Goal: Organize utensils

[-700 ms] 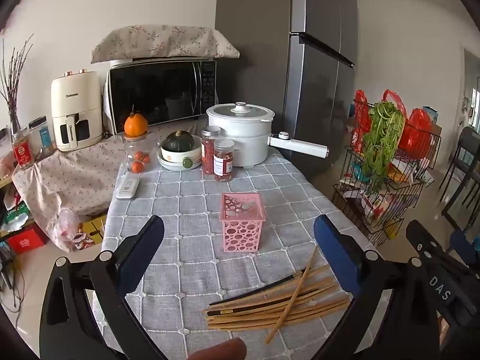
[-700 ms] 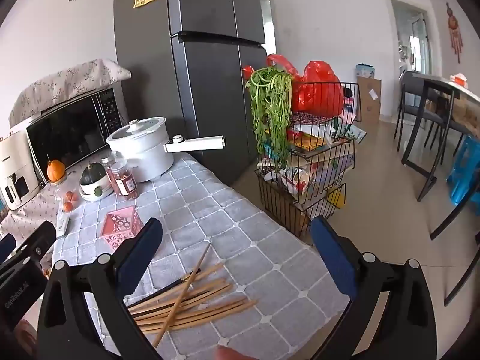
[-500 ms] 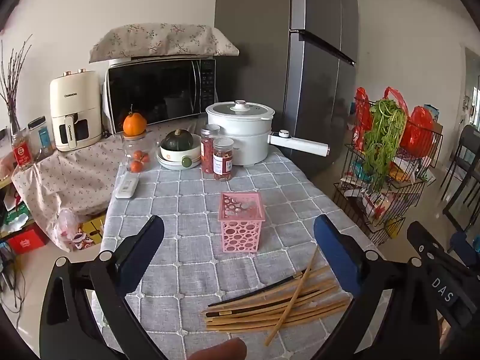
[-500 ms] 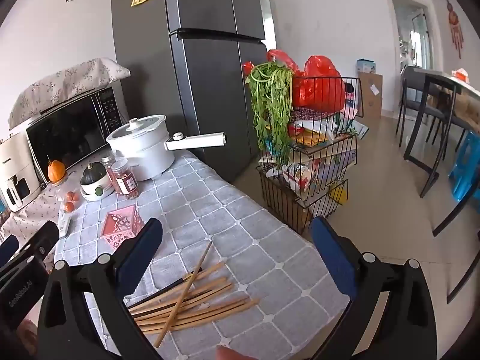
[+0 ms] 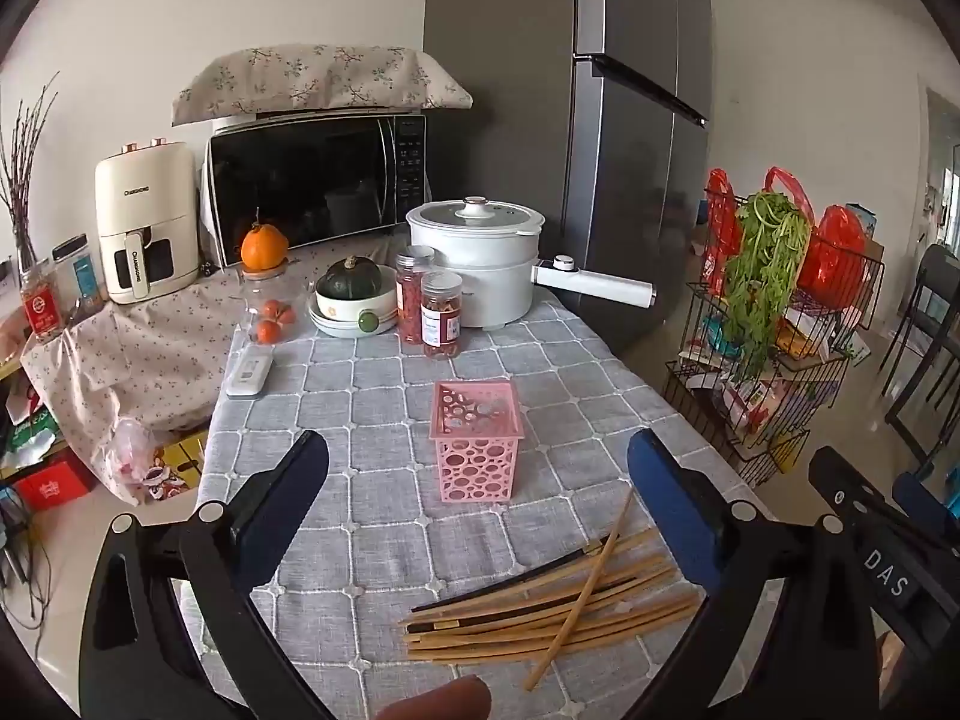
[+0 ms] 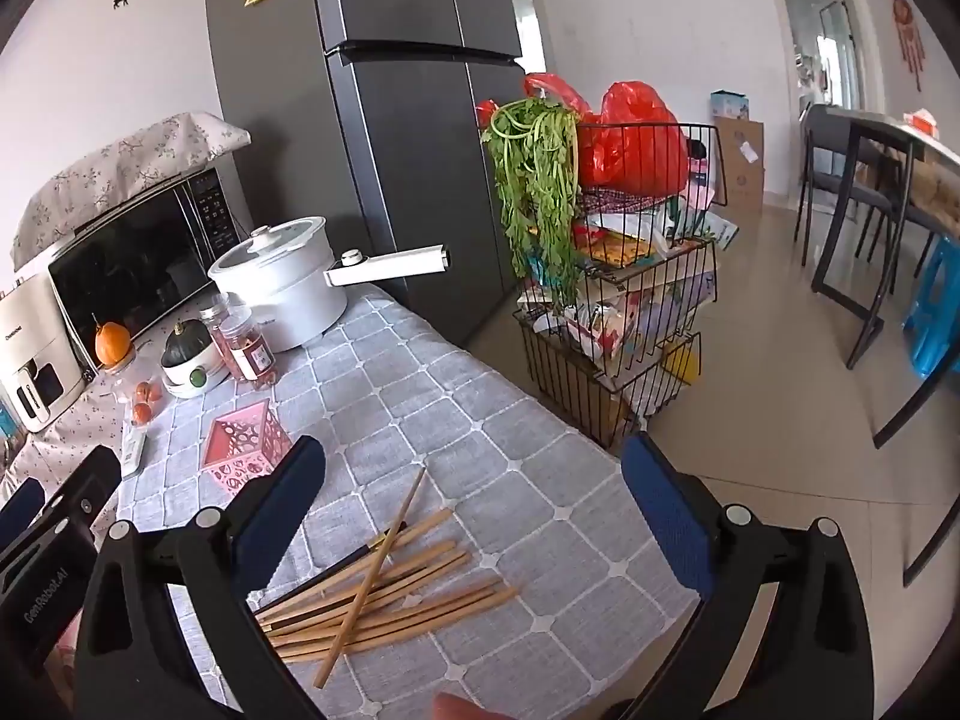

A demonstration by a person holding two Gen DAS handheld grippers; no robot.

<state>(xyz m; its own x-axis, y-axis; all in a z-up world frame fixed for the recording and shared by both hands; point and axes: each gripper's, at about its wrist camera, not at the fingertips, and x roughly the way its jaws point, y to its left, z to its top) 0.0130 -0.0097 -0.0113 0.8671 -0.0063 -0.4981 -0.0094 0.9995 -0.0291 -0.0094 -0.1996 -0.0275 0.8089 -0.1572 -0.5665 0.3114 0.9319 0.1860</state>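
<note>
Left wrist view
Left gripper (image 5: 477, 495): fingers spread wide, nothing between them, above the table.
Chopsticks (image 5: 546, 606): loose wooden pile flat on the grey checked tablecloth (image 5: 372, 420), near the right finger, its tip overlapping the pile's end; one stick lies crosswise over the others.
Pink holder (image 5: 477, 441): upright perforated basket just beyond the fingertips, between them, apart from the pile.
Beyond: white pot (image 5: 474, 261) and two jars (image 5: 429, 309) at the table's far end.

Right wrist view
Right gripper (image 6: 474, 495): fingers released wide, holding nothing.
Chopsticks (image 6: 384, 588): nearer the left finger, below its tip.
Pink holder (image 6: 246, 441): just beyond the left fingertip, partly hidden by it.
Left gripper (image 6: 54, 540): at the left edge.
</note>
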